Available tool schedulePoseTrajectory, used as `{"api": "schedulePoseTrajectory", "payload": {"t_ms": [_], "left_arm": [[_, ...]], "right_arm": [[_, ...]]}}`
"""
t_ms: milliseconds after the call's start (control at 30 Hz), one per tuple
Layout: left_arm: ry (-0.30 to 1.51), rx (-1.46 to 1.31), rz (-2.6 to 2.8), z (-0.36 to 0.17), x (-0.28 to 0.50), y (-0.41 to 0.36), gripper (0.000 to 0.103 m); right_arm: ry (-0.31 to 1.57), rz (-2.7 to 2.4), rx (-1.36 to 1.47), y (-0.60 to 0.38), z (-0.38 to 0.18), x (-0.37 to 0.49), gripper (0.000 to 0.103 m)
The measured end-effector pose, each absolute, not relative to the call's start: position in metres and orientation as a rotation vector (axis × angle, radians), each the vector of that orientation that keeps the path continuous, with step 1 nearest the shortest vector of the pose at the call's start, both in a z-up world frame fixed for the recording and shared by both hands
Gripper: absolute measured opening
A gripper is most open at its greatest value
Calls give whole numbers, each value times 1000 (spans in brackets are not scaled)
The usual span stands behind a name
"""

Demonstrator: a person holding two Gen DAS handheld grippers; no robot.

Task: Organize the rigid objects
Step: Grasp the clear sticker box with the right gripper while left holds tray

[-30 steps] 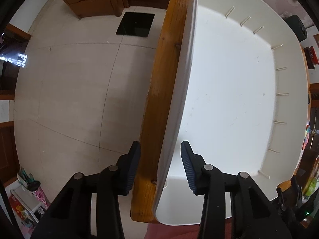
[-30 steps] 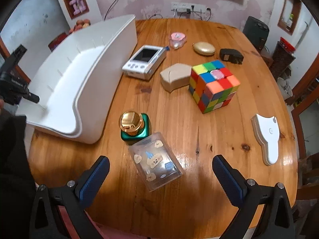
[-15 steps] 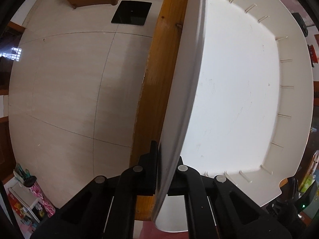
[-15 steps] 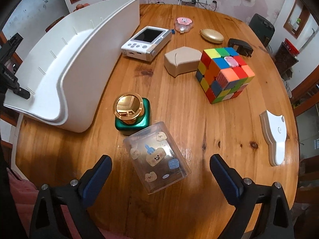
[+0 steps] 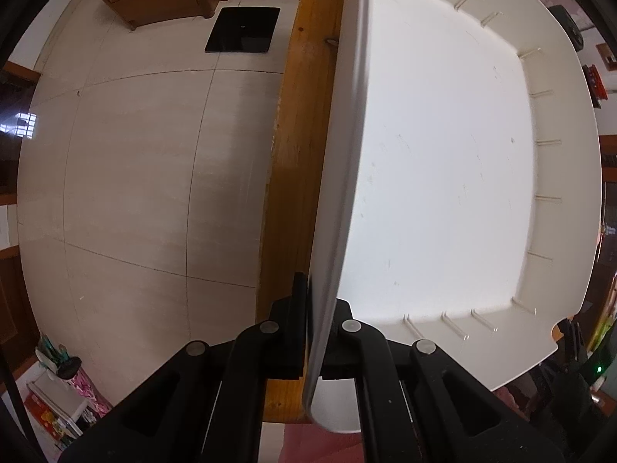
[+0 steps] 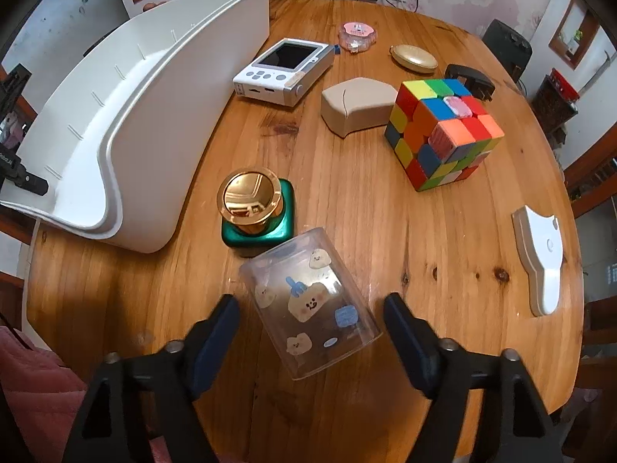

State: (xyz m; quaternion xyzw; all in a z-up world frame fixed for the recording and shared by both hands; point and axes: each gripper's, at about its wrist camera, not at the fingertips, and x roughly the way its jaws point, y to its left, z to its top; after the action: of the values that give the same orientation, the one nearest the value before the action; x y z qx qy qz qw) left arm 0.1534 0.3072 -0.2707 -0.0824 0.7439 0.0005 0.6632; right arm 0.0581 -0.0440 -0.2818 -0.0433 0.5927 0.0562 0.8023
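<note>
The left hand-held gripper (image 5: 318, 308) is clamped on the rim of the white plastic bin (image 5: 443, 177), its black fingers (image 5: 295, 312) pressed against either face of the thin wall near the 6 o'clock edge of the left wrist view; the bin rests at the edge of the wooden tabletop (image 5: 297, 177), with tiled floor (image 5: 135, 162) beyond at 9 o'clock. In the right wrist view the same bin (image 6: 154, 115) occupies the 10 o'clock sector of the tabletop (image 6: 347, 231), tilted so that its open side faces away from the objects. The right hand-held gripper (image 6: 310, 324) stands wide open, its blue-padded fingers (image 6: 216, 328) flanking, without touching, a clear plastic box with cartoon stickers (image 6: 310, 308) lying near 6 o'clock. Just beyond the box, at about 11 o'clock from it, stands a green bottle with a gold cap (image 6: 254, 208). Farther out lie a white handheld console (image 6: 285, 71) at 12 o'clock, a beige case (image 6: 356, 104), a Rubik's cube (image 6: 443, 131) at 2 o'clock, a gold oval compact (image 6: 414, 59), a pink round container (image 6: 356, 34), a black charger (image 6: 470, 81), and a white cat-shaped piece (image 6: 540, 258) at 3 o'clock.
</note>
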Motion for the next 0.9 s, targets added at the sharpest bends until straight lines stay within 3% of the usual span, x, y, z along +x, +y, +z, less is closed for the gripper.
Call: {"api": "schedulePoseTrajectory", "payload": {"t_ms": [100,467,900], "left_arm": [[1676,-176,-7,-270,155,290,3],[1667,-148,-4,-277,146,291,3],[1619,-49,6,-279,141,280,4]], "right_arm": [[1270,99,-99,-42,-283,56,65],[1246,60,-1,-57,-278,39,59],[1098,52,148,-75,-210,25,57]]}}
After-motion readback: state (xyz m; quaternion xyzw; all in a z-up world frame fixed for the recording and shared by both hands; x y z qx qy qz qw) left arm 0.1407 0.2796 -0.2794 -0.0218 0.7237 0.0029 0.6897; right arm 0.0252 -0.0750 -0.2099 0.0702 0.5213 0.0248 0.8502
